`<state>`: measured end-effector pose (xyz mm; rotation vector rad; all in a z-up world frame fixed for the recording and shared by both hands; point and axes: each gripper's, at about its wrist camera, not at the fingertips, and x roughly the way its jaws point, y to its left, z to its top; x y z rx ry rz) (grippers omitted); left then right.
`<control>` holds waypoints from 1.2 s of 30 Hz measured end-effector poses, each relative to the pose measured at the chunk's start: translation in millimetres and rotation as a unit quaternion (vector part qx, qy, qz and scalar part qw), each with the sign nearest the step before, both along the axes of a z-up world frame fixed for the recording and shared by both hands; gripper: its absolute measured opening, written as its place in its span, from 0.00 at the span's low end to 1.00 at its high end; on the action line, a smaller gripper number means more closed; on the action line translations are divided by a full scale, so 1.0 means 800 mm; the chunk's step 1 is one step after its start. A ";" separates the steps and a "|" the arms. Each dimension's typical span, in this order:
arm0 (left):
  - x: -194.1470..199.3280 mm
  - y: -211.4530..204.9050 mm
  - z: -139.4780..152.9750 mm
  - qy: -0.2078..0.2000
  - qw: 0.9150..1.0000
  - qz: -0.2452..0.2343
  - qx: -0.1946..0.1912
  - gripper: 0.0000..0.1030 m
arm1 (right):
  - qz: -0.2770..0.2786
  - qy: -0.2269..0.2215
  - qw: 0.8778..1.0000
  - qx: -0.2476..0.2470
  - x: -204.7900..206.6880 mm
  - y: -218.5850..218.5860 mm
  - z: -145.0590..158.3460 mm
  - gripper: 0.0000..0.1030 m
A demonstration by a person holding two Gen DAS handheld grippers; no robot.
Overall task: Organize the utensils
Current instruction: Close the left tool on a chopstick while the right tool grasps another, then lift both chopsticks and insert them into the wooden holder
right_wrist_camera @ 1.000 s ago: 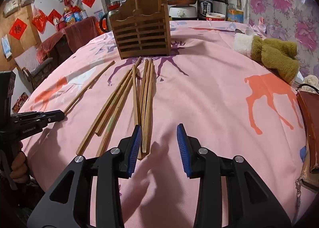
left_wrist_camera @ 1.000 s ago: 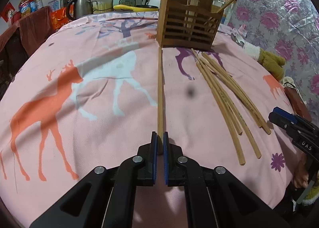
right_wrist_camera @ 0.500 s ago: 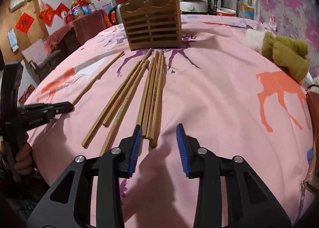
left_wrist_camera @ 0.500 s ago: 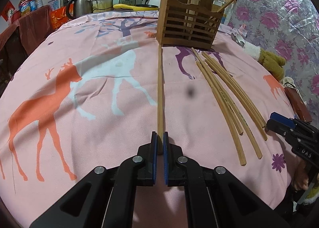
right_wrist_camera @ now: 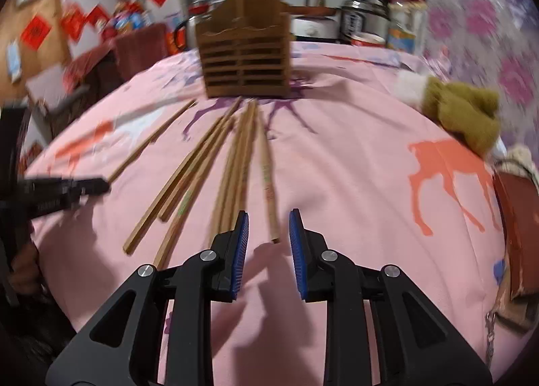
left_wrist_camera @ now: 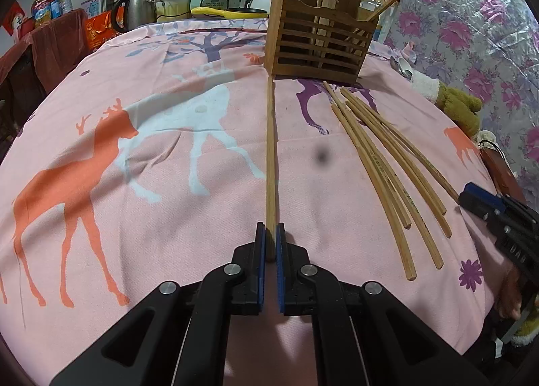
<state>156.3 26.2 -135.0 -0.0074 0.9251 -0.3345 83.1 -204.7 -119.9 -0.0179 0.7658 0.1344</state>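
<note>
My left gripper (left_wrist_camera: 270, 241) is clamped on one chopstick (left_wrist_camera: 270, 156); my right gripper (right_wrist_camera: 268, 232) straddles the near end of another.

From the left wrist I see the held chopstick, a straight square-edged wooden stick, run flat over the pink deer-print cloth (left_wrist_camera: 134, 217) to the corner of the slatted wooden holder (left_wrist_camera: 316, 45), where two sticks already stand. The loose chopsticks (left_wrist_camera: 387, 167) fan out to its right. The right wrist view is blurred, but only there do I see a printed chopstick (right_wrist_camera: 267, 183) with its tip between my blue ribbed pads (right_wrist_camera: 240, 251); the jaws have just been closing, with gaps still on both sides. A fuzzy olive toy (right_wrist_camera: 465, 113) lies off right.
</note>
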 end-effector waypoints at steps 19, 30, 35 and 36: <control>-0.004 0.004 0.033 -0.018 1.000 0.011 -0.009 0.06 | -0.039 -0.028 0.997 0.055 -0.001 -0.030 0.036 0.07; 0.025 -0.002 0.151 -0.079 0.997 0.002 -0.020 0.06 | -0.020 -0.103 0.993 0.060 0.013 -0.025 0.124 0.06; 0.052 -0.017 0.194 -0.088 0.996 -0.014 -0.024 0.06 | -0.014 -0.122 0.990 0.072 0.034 -0.023 0.157 0.05; 0.056 -0.020 0.201 -0.089 0.996 -0.017 -0.025 0.06 | -0.013 -0.126 0.989 0.074 0.039 -0.023 0.164 0.06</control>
